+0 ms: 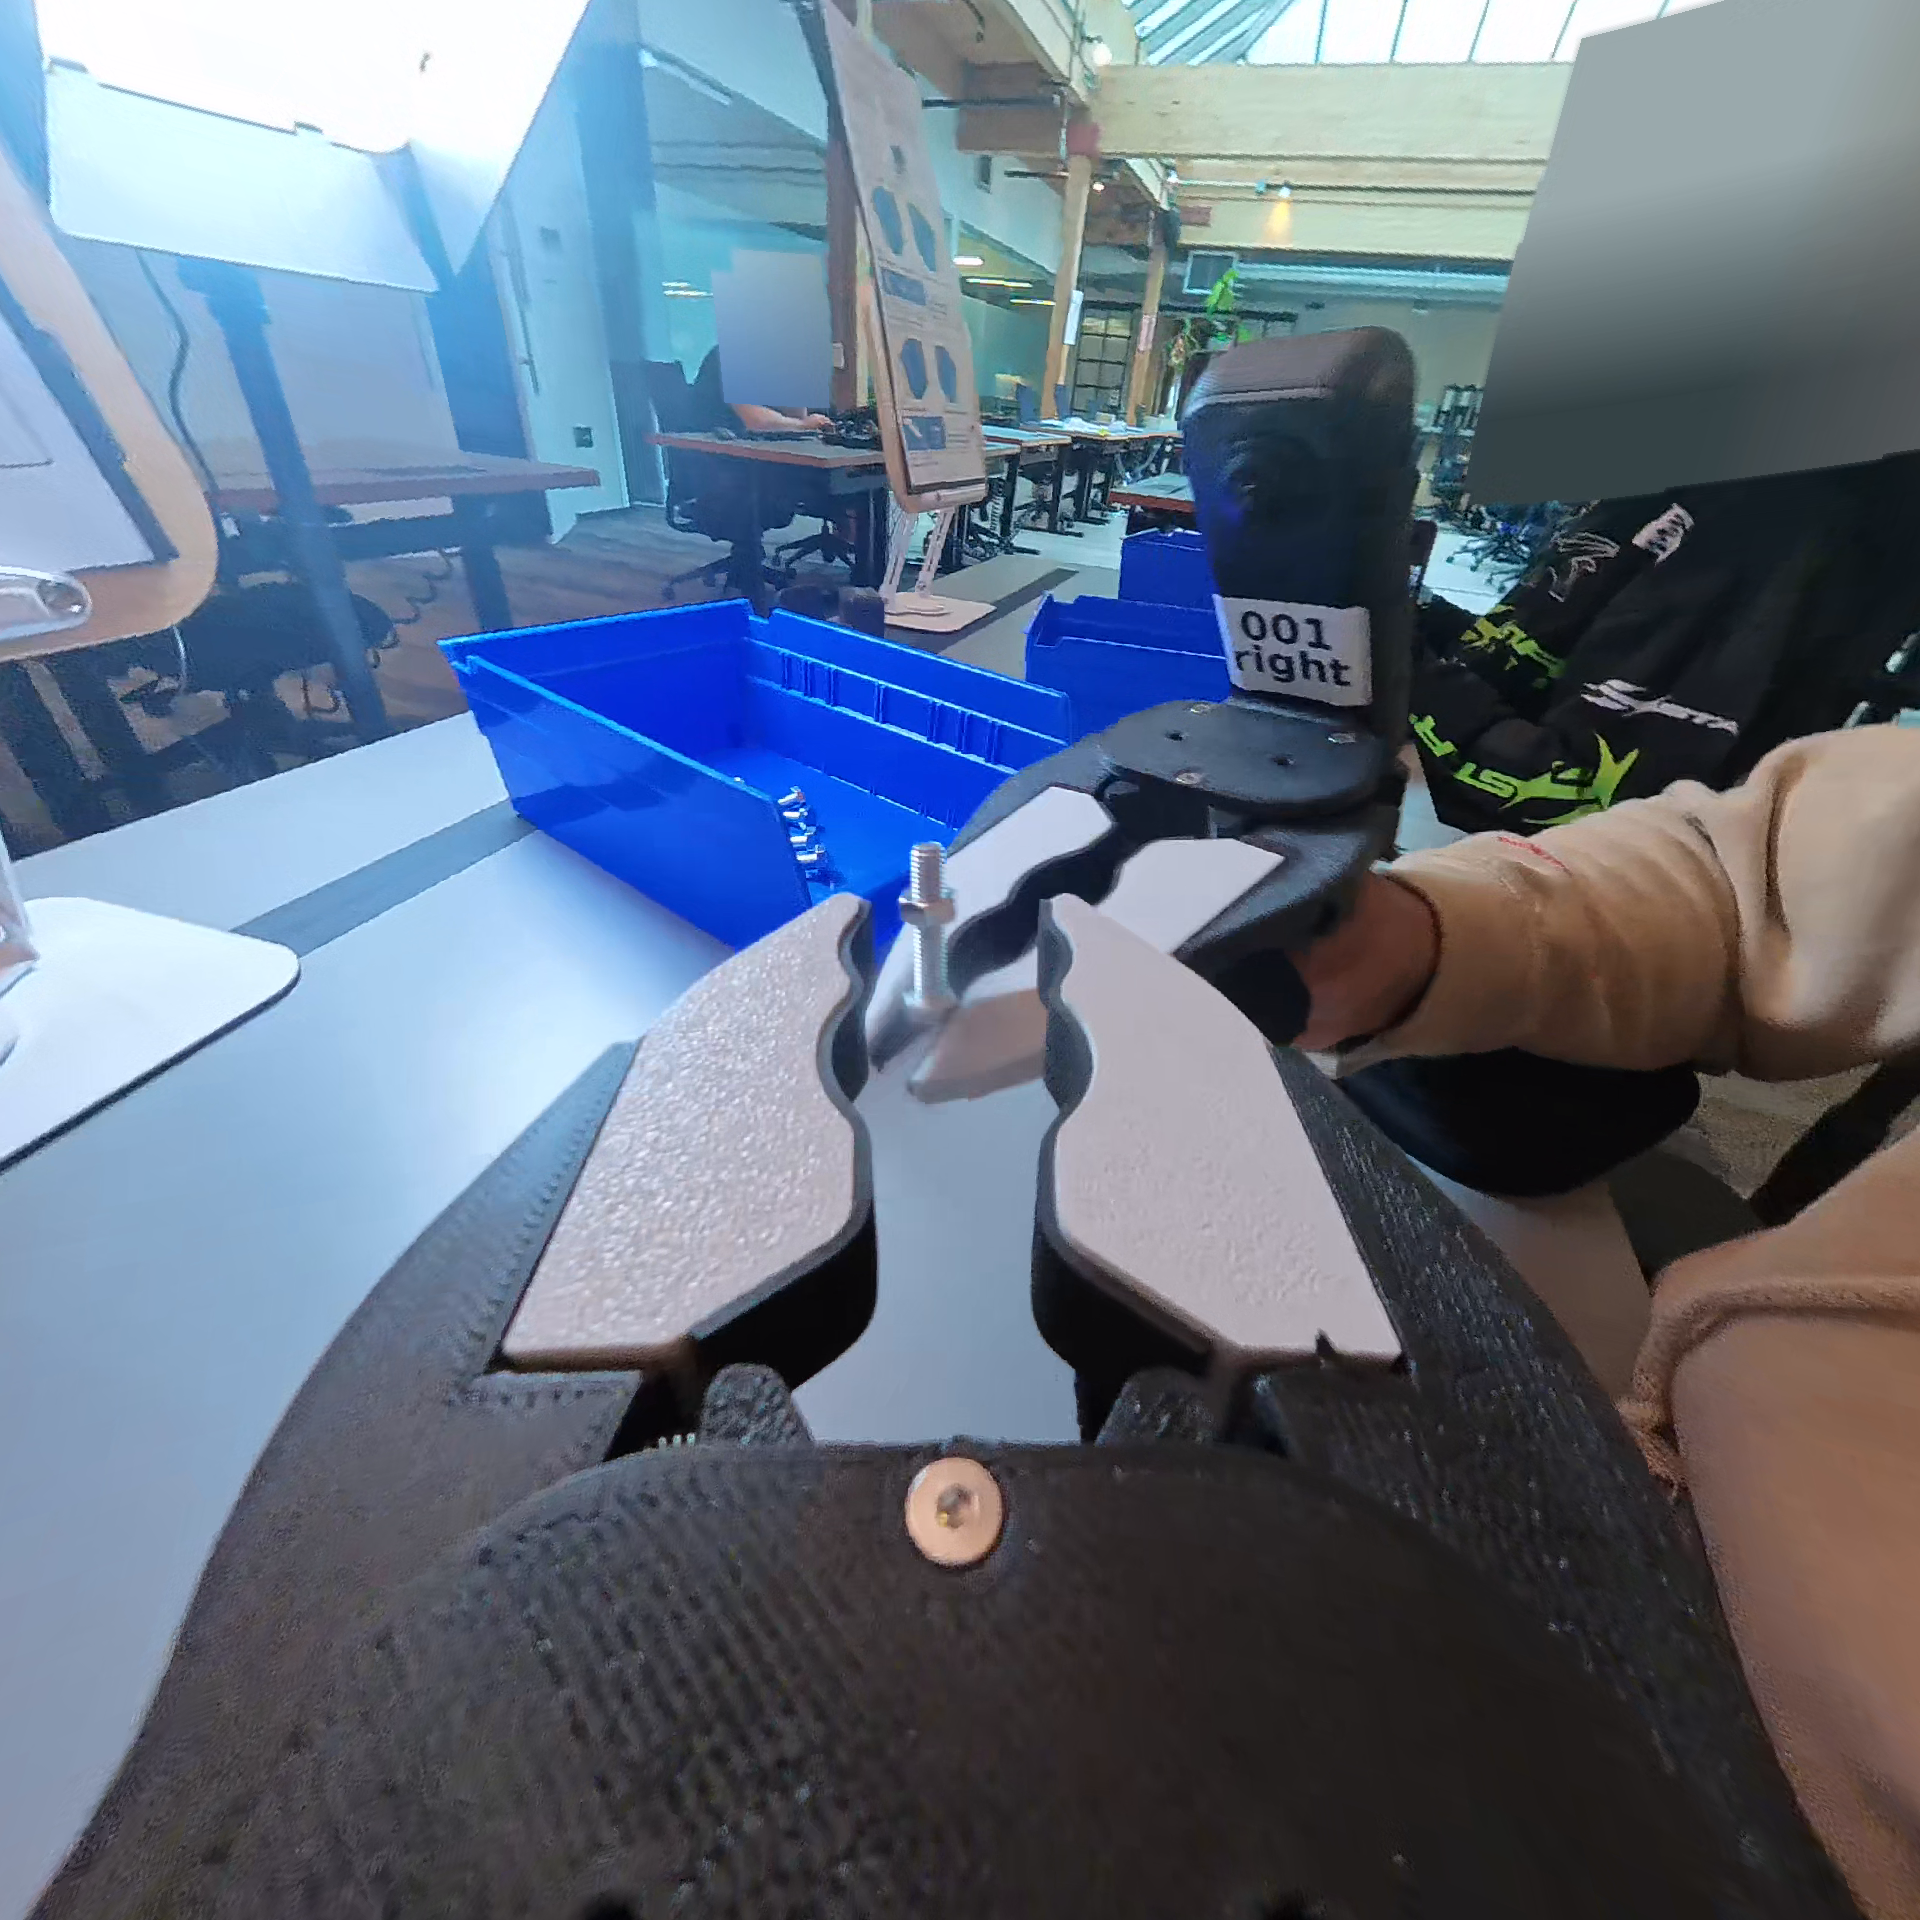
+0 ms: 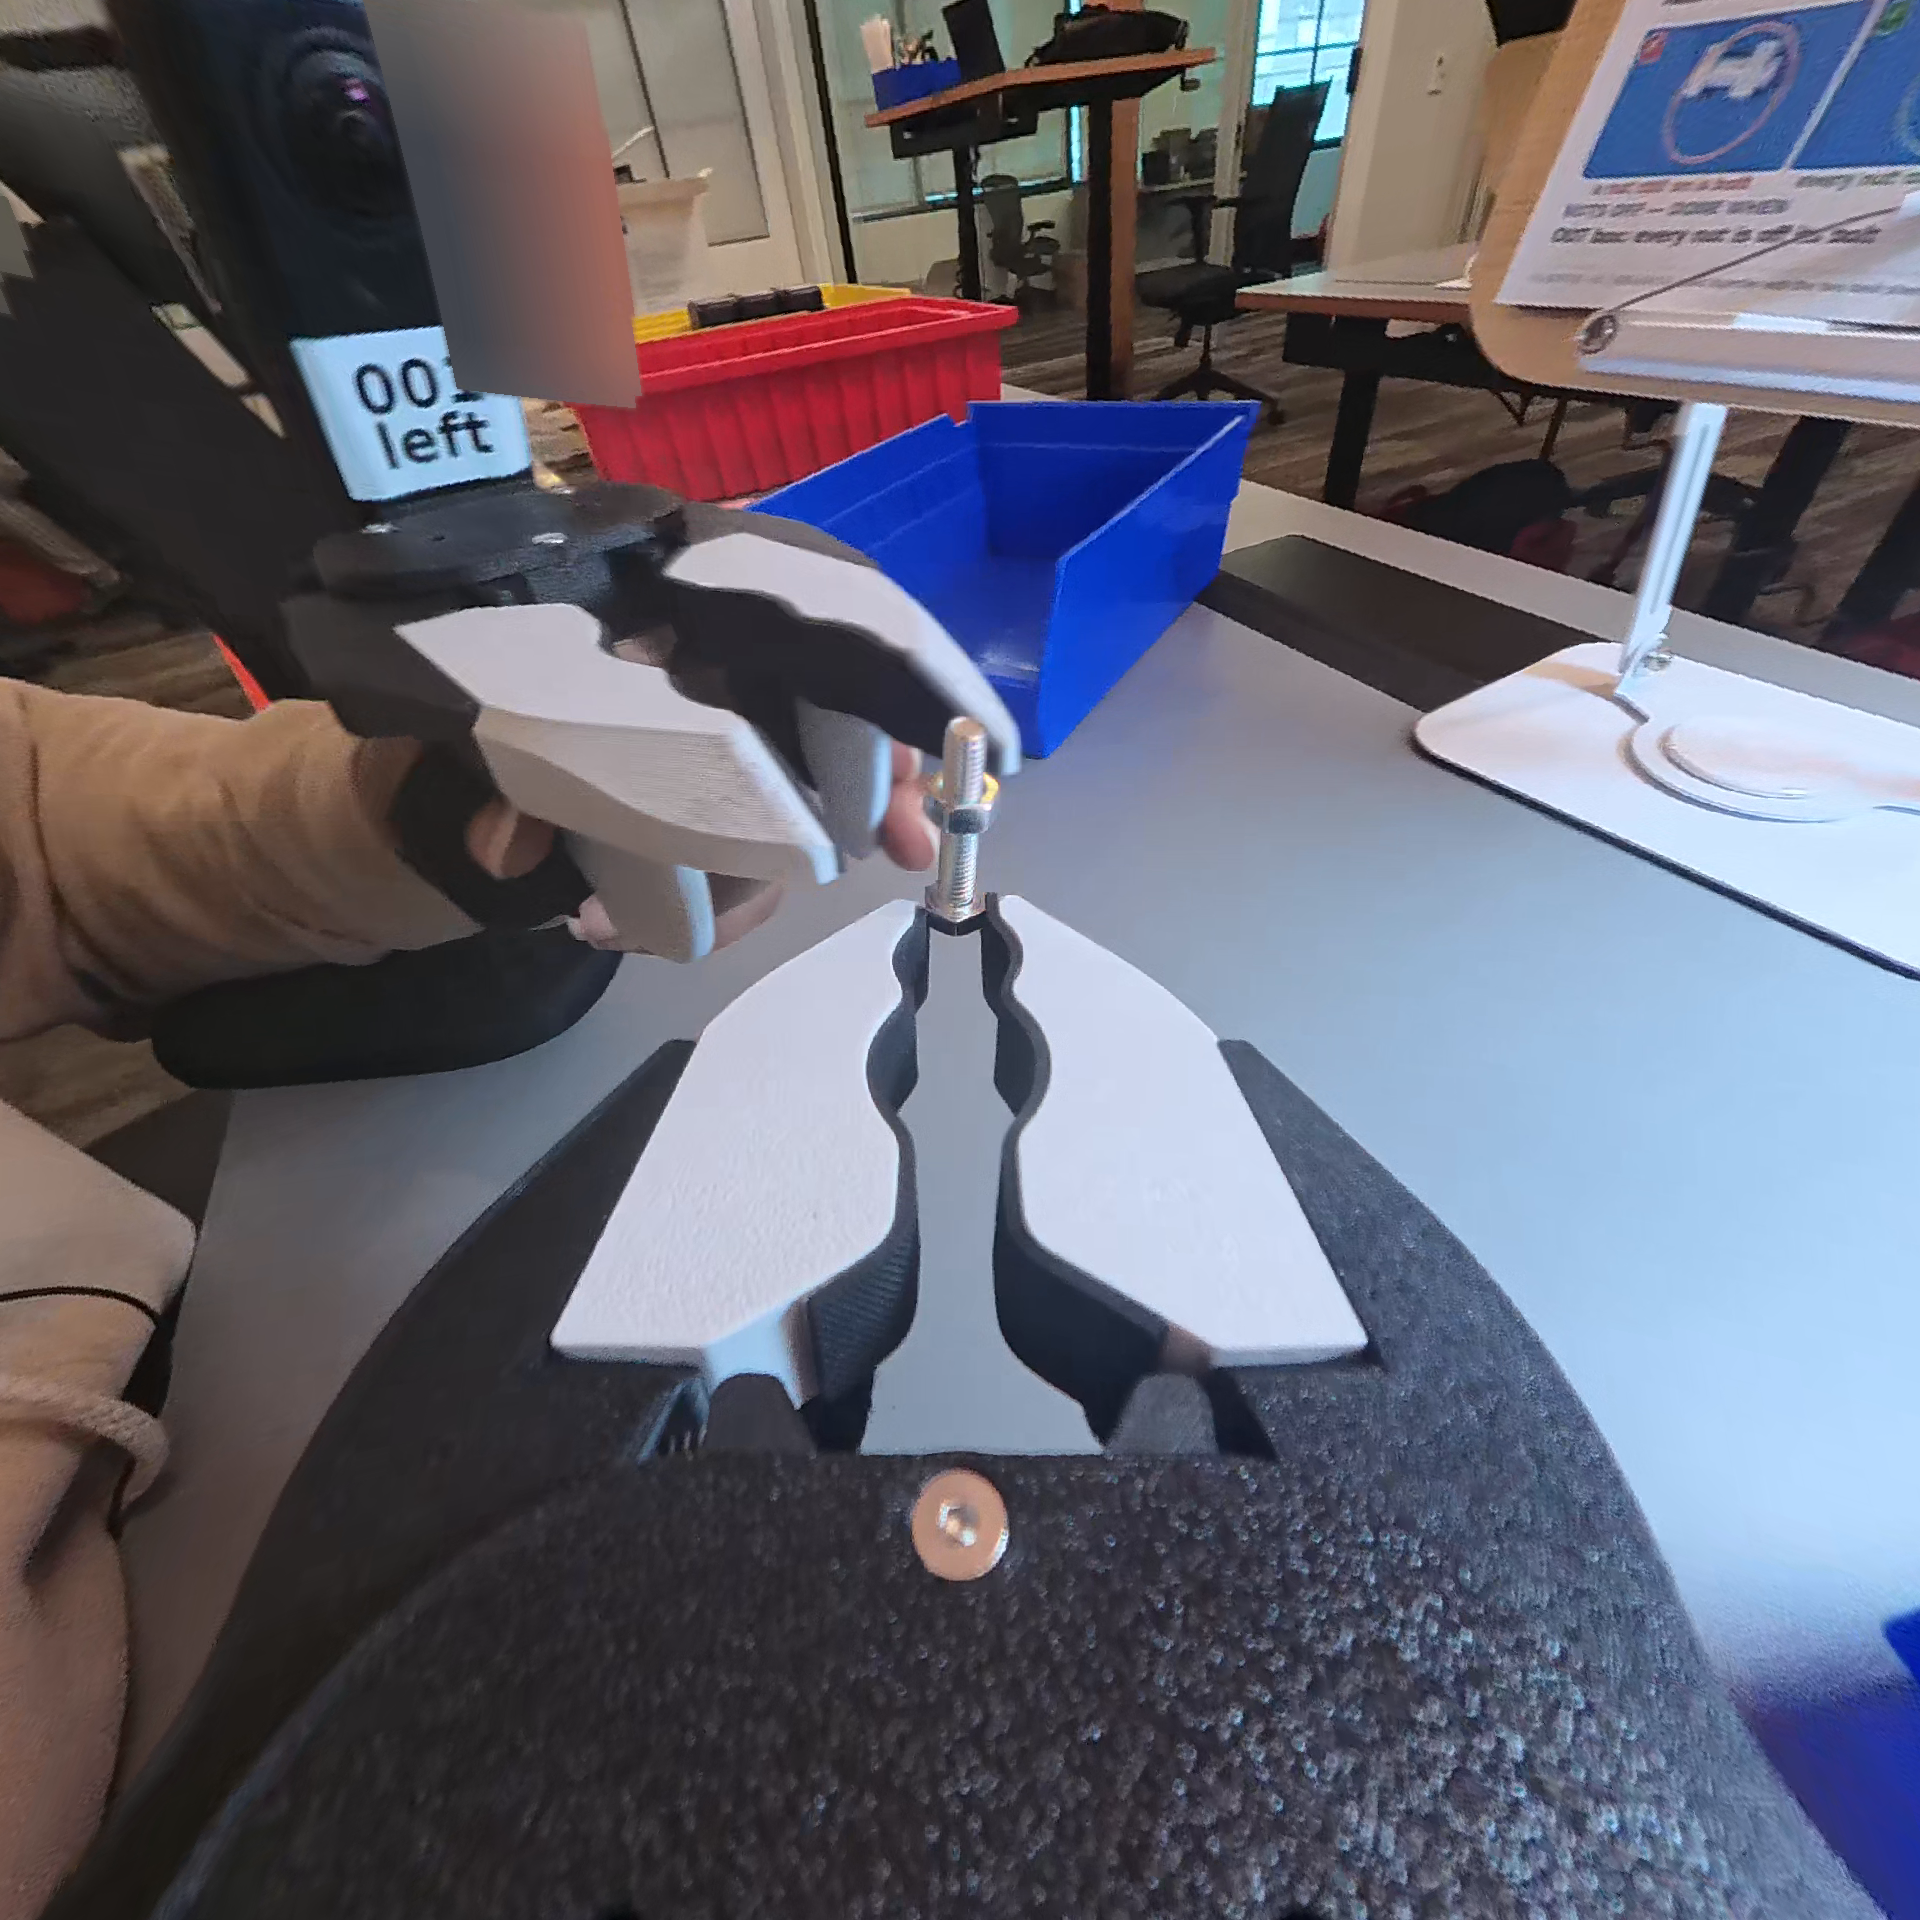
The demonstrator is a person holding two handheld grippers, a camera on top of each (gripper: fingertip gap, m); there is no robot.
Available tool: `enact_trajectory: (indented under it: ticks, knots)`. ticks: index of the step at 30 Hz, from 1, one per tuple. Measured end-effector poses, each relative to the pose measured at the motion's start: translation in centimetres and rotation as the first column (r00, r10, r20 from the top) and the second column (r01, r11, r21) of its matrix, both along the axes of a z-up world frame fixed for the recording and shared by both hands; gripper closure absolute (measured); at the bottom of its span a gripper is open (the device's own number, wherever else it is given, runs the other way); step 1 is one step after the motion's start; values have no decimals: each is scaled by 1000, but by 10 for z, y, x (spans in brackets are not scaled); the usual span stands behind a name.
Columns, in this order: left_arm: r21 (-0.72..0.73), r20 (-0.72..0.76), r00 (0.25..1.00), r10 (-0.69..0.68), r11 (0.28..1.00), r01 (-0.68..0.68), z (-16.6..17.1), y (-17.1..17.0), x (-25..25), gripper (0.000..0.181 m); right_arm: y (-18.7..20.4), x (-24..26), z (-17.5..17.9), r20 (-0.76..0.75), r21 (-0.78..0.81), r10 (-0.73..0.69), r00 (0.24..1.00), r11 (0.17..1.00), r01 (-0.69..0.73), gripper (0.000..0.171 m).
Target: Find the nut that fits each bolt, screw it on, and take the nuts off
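Right tongs [image 2: 958,914] pinch upright silver bolt [image 2: 962,821], nut [image 2: 964,795] midway; left tongs [image 1: 956,935] part-open

The right gripper [image 2: 957,920] pinches the head of an upright bolt [image 2: 961,831] between its fingertips. A nut [image 2: 963,795] sits partway up the thread. The left gripper [image 2: 940,774] reaches toward the nut from the left, above the grey bench [image 2: 1455,1039]. Behind stands a blue bin [image 2: 1091,540].

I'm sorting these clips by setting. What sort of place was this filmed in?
Probably an open-plan office or lab workspace: rows of desks with office chairs behind, and parts bins on the grey table.
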State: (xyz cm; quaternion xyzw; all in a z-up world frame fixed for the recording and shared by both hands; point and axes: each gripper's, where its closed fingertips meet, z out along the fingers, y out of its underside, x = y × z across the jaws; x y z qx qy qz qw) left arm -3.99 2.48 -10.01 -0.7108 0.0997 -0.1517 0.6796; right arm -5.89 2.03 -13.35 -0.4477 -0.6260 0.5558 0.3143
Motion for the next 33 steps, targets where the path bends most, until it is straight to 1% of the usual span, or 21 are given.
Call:
enact_trajectory:
  ticks: [2,5,6,7,10,12,14,15,16,18,19,23,29,33]
  knots:
    - [-15,18,1000,-12,1000,13,-2,1,1,149,-5,0,-1,0,8,15,1000,1000,-15,162]
    - [-8,-5,998,-59,998,59,-2,-3,10,155,0,-1,-1,3,11,-5,1000,1000,5,162]
    - [3,-15,995,-101,995,101,0,-7,16,171,4,-1,-1,4,6,-21,1000,1000,21,162]
    - [17,-11,993,-116,993,116,2,-9,19,171,7,-2,-1,6,-2,-33,999,999,33,162]
    - [28,-40,998,-53,998,54,3,-5,10,164,10,-2,-2,15,0,-38,999,999,38,162]
    - [20,-20,1000,-16,1000,17,2,-2,4,158,4,-1,-4,22,13,-19,1000,1000,19,162]
    - [-7,-13,1000,-4,1000,4,-3,1,1,152,-4,-1,-7,32,30,9,999,1000,-9,162]
    - [-9,-14,1000,-6,1000,6,-4,1,1,152,-7,0,-9,37,39,19,999,999,-21,162]
    - [-14,-19,1000,-5,1000,5,-5,2,0,153,-9,0,-10,39,46,27,999,999,-29,162]
    - [-33,-36,999,-21,999,20,-9,1,1,166,-11,1,-9,38,51,33,999,998,-35,162]
    - [-34,-36,999,-18,999,17,-10,1,0,170,-10,1,-8,36,52,33,999,998,-35,162]
    - [-26,-20,1000,-15,1000,15,-7,0,-2,170,-9,2,-5,21,34,35,999,999,-36,162]
    - [-2,2,1000,-2,1000,2,-1,-1,-4,170,-8,3,3,-23,-38,44,999,998,-45,162]
    - [8,-2,1000,4,1000,-4,1,-2,-3,173,-4,2,5,-21,-65,19,1000,998,-20,162]
